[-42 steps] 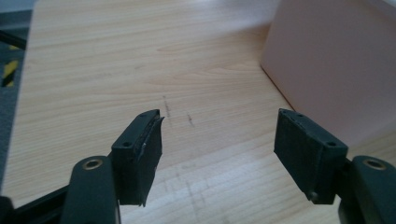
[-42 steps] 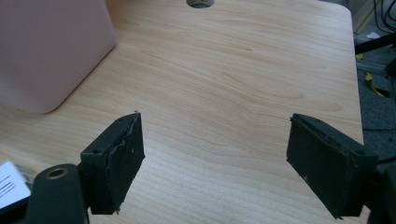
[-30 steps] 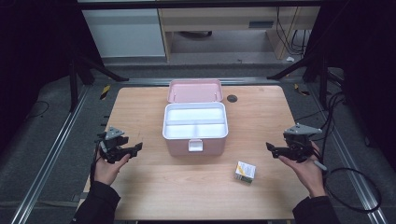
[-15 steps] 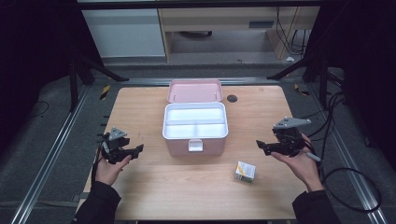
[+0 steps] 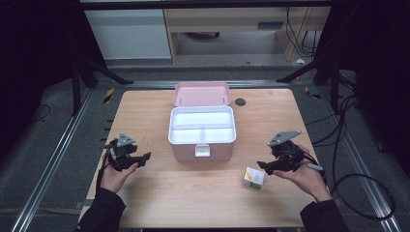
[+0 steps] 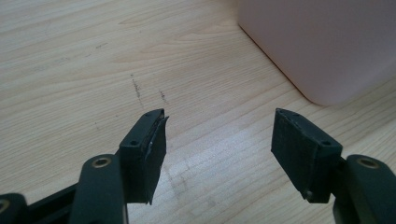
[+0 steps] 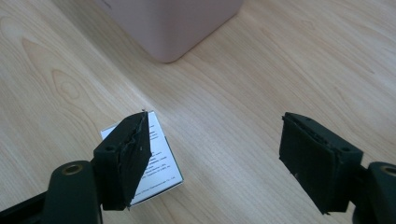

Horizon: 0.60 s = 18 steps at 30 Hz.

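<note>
While high view showed both tongs wide apart, right tongs [image 5: 261, 167] beside small box [image 5: 254, 177], right gripper view revealed printed label; left tongs [image 5: 145, 157] over bare desk [image 5: 145, 111].

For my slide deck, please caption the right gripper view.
Open right claw hovers over wooden table, small white printed box beside one pad, pink plastic case beyond.

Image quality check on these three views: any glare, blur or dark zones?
High view: table evenly lit, surroundings nearly black, white glare washes out the pink box's tray. Left gripper view: wood grain sharp, box wall soft and featureless. Right gripper view: jaws slightly soft, print on the small carton too blurred to read.
</note>
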Each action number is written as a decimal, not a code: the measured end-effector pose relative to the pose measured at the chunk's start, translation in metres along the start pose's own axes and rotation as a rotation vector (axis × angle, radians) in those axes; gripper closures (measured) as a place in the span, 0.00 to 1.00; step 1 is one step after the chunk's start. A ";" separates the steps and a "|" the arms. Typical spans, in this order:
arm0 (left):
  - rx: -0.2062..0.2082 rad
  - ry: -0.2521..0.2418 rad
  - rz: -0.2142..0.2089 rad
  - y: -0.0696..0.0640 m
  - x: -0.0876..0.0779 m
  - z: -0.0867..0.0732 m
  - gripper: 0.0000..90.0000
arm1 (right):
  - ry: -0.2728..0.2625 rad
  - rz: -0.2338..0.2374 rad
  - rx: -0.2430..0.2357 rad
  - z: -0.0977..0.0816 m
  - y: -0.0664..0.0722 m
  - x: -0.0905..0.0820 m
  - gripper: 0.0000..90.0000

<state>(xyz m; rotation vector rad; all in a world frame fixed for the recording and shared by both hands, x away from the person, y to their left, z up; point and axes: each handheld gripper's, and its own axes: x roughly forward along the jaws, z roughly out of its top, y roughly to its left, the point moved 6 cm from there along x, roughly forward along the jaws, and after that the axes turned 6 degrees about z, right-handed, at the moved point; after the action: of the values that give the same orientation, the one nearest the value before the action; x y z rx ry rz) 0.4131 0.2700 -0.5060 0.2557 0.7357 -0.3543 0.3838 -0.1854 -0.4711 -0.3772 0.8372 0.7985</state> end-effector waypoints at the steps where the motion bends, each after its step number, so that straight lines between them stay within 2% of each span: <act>1: -0.001 -0.004 0.000 -0.001 0.001 0.000 0.39 | 0.008 0.009 -0.005 -0.001 0.001 0.001 0.28; 3: 0.000 -0.002 -0.004 -0.001 0.001 0.000 0.39 | 0.015 0.012 -0.011 -0.001 0.002 0.002 0.28; 4: 0.000 -0.003 -0.007 -0.002 0.001 0.000 0.39 | 0.037 0.026 -0.021 -0.002 0.007 0.004 0.29; 9: 0.007 0.002 -0.016 -0.004 0.002 -0.001 0.40 | 0.073 0.051 -0.047 -0.003 0.017 0.009 0.29; 13: 0.018 0.008 -0.016 -0.005 0.002 -0.001 0.40 | 0.105 0.075 -0.051 -0.005 0.027 0.015 0.31; 14: 0.017 0.011 -0.016 -0.005 0.002 -0.001 0.40 | 0.132 0.084 -0.069 -0.008 0.030 0.018 0.31; 15: 0.017 0.011 -0.016 -0.005 0.002 -0.001 0.40 | 0.132 0.084 -0.069 -0.008 0.030 0.018 0.31; 18: 0.025 0.019 -0.019 -0.006 0.003 -0.002 0.40 | 0.176 0.094 -0.086 -0.013 0.034 0.024 0.32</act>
<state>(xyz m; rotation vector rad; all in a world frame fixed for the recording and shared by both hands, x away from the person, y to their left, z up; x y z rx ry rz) 0.4116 0.2651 -0.5099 0.2757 0.7532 -0.3801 0.3615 -0.1589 -0.4976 -0.4926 0.9925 0.9002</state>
